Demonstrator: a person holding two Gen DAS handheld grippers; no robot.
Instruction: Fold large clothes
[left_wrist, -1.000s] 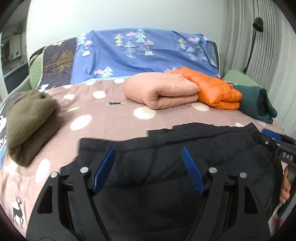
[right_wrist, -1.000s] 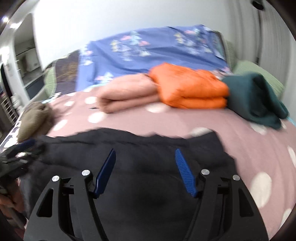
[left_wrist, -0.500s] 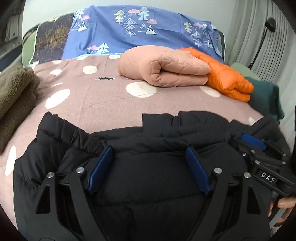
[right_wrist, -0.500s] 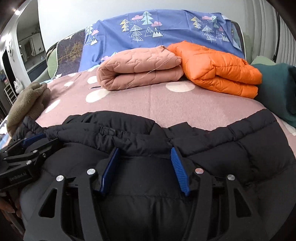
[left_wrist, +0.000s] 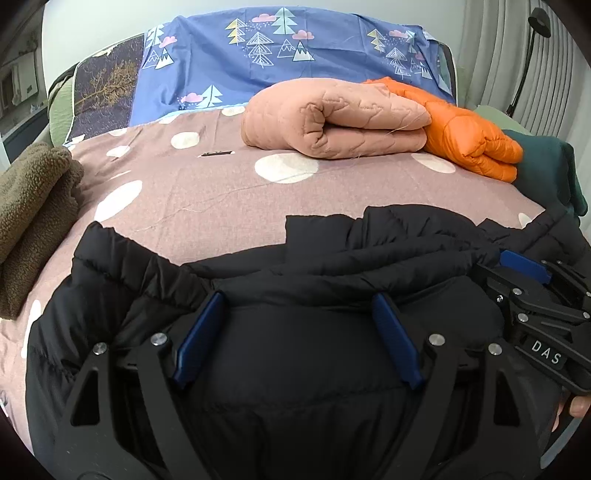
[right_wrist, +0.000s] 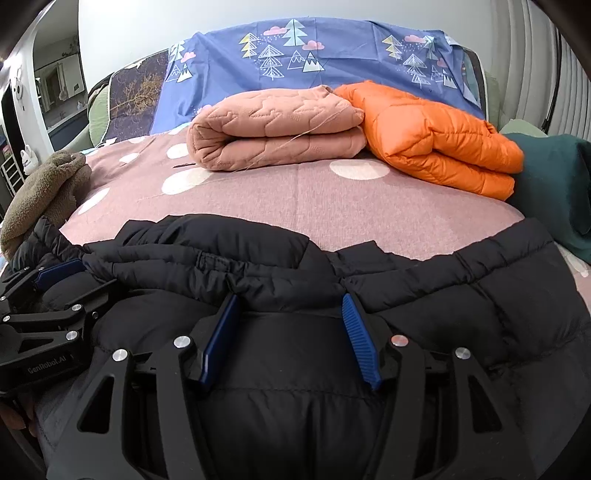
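The left gripper (left_wrist: 295, 310) and the right gripper (right_wrist: 290, 312) both sit low over a black quilted puffer jacket (left_wrist: 314, 369), which lies spread across the near edge of a dusty-pink bedsheet with white dots (left_wrist: 207, 195). Each gripper's blue-padded fingers stand spread wide with only the jacket's puffy fabric below and between them, nothing clamped. The jacket's bunched collar edge (right_wrist: 229, 266) lies just beyond the fingertips. At the left side of the bed rests a brown fleece garment (left_wrist: 29, 206). Farther back, a folded salmon-pink quilted jacket (right_wrist: 273, 129) lies touching a folded bright orange puffer jacket (right_wrist: 436, 140), with a dark teal folded garment (right_wrist: 554, 177) just beside the orange one on the right. Behind them all, a blue cloth printed with trees and clouds (left_wrist: 295, 51) hangs over the headboard
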